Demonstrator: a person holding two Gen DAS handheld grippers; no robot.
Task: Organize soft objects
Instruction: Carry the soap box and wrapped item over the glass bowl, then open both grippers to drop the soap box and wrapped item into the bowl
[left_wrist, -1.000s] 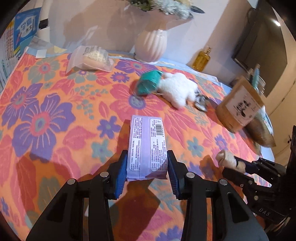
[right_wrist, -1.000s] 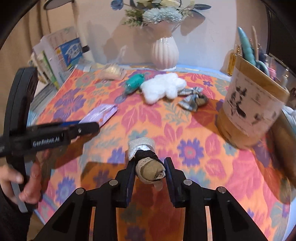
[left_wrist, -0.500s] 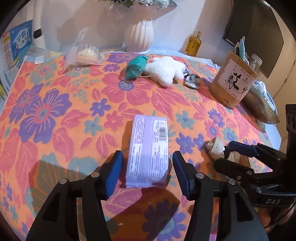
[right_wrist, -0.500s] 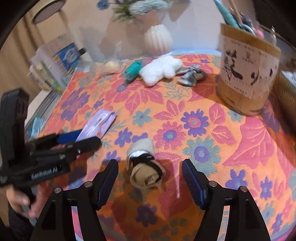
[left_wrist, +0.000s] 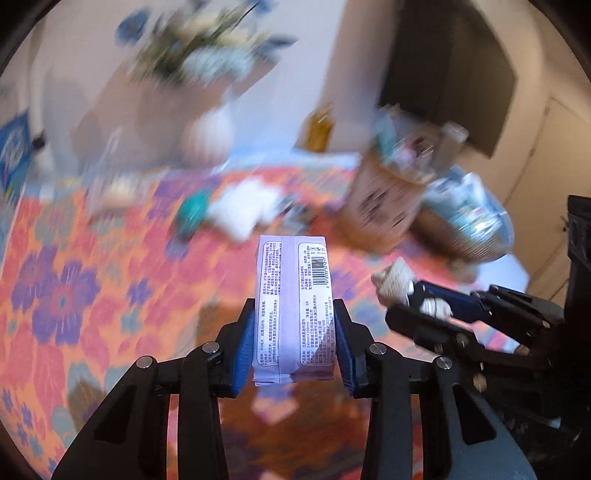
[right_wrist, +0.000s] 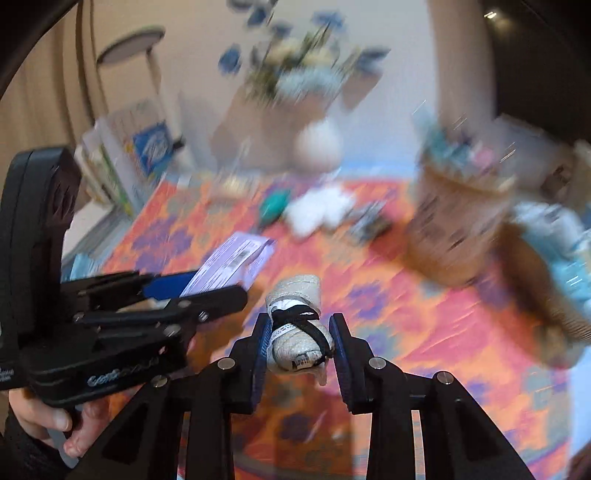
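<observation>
My left gripper (left_wrist: 293, 325) has its blue pads pressed on both sides of a lilac tissue pack (left_wrist: 293, 295) as its jaws close, and the pack hangs above the flowered orange cloth (left_wrist: 92, 288). My right gripper (right_wrist: 299, 332) is closing on a beige rolled bundle tied with a black band (right_wrist: 295, 325), also raised off the cloth. In the right wrist view the left gripper (right_wrist: 207, 288) with the pack (right_wrist: 236, 262) is at the left. In the left wrist view the right gripper (left_wrist: 417, 302) with the bundle (left_wrist: 393, 280) is at the right.
Everything behind is blurred by motion. A white plush toy (right_wrist: 317, 214), a teal item (right_wrist: 275, 205) and a small grey cloth piece (right_wrist: 369, 221) lie at the back of the cloth. A brown paper container (right_wrist: 454, 229) stands at the right, a white vase (right_wrist: 317, 147) behind. A hand (right_wrist: 48, 417) holds the left gripper.
Half a second ago both grippers stood open with the pack and the bundle lying on the cloth. Both have since shut on them again and risen, tilting the views upward.
</observation>
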